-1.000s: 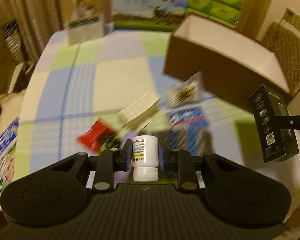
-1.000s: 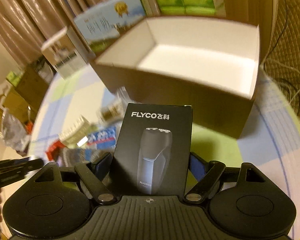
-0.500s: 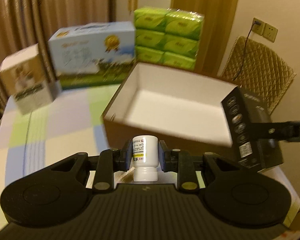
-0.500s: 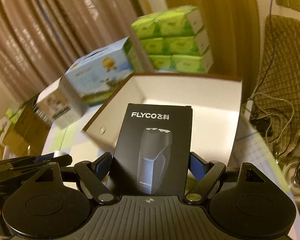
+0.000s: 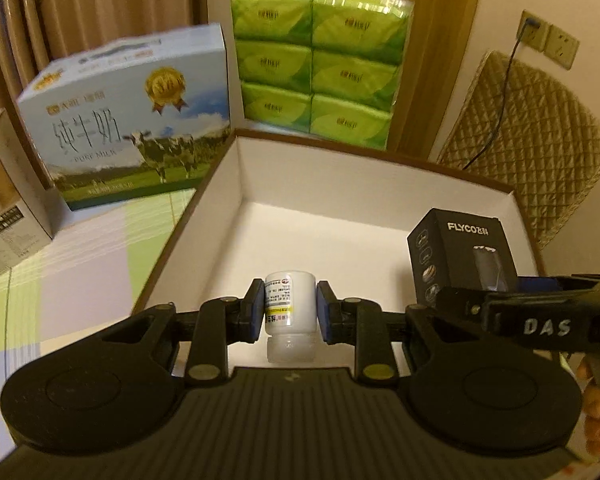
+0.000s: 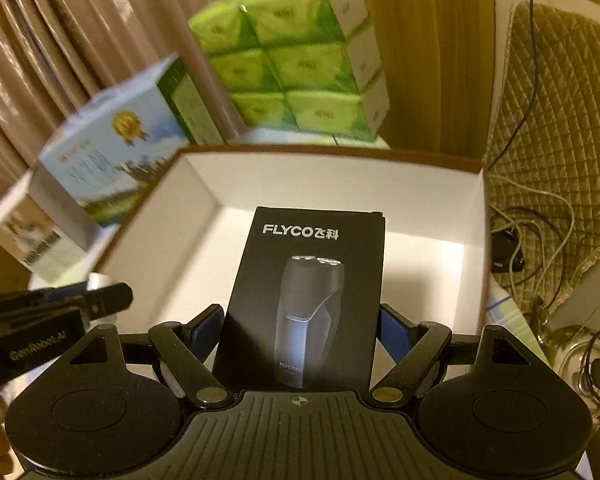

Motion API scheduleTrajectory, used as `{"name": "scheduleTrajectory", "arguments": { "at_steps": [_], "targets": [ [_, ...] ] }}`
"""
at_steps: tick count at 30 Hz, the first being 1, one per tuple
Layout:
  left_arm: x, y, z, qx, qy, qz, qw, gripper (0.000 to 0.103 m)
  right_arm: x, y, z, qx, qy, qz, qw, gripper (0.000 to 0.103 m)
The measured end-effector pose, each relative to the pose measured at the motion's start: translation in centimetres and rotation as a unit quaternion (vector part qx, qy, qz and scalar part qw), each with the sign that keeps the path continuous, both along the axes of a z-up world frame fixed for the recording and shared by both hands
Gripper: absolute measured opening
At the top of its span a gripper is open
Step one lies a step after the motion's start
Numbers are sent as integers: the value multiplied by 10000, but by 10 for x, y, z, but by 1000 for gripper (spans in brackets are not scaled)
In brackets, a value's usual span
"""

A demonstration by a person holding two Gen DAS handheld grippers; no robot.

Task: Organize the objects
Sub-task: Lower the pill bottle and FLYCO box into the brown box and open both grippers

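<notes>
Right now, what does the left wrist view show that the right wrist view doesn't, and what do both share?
Only the left wrist view: the white pill bottle, cap toward the camera, clamped in the left gripper. Only the right: the shaver box's full front, held by the right gripper, and cables beside the table. Both: the empty cardboard box, milk carton, green tissue packs.

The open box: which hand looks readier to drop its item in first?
Probably the right. Its tongs hold the black shaver carton well over the box floor. The left tongs hold the pill bottle nearer the front wall.
</notes>
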State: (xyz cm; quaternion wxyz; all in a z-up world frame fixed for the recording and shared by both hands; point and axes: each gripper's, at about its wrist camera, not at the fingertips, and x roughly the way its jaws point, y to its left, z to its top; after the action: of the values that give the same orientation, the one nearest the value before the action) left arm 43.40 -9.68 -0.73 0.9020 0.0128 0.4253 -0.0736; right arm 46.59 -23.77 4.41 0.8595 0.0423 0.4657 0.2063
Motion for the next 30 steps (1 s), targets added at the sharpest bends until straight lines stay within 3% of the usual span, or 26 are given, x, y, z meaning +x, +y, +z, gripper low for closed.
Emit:
{"name": "scheduleTrajectory", "arguments": {
  "at_steps": [9, 20, 25, 28, 30],
  "targets": [
    [28, -8, -27, 62, 358, 5, 9993, 22, 32, 12, -40, -406, 229, 69, 9989, 81],
    [44, -14, -48, 60, 653, -43, 9978, 22, 41, 10, -42, -548, 134, 353, 9978, 84],
    [44, -13, -50, 51, 682, -38, 9977, 38, 40, 9, -40, -568, 75, 519, 9970, 90],
    [41, -11, -48, 107, 663, 7, 9977, 42, 36, 9, -37, -548, 31, 697, 9961, 93],
    [38, -9, -45, 108, 649, 38, 9978, 48, 32, 7, -34, -557, -42, 753, 9956, 99]
  ]
}}
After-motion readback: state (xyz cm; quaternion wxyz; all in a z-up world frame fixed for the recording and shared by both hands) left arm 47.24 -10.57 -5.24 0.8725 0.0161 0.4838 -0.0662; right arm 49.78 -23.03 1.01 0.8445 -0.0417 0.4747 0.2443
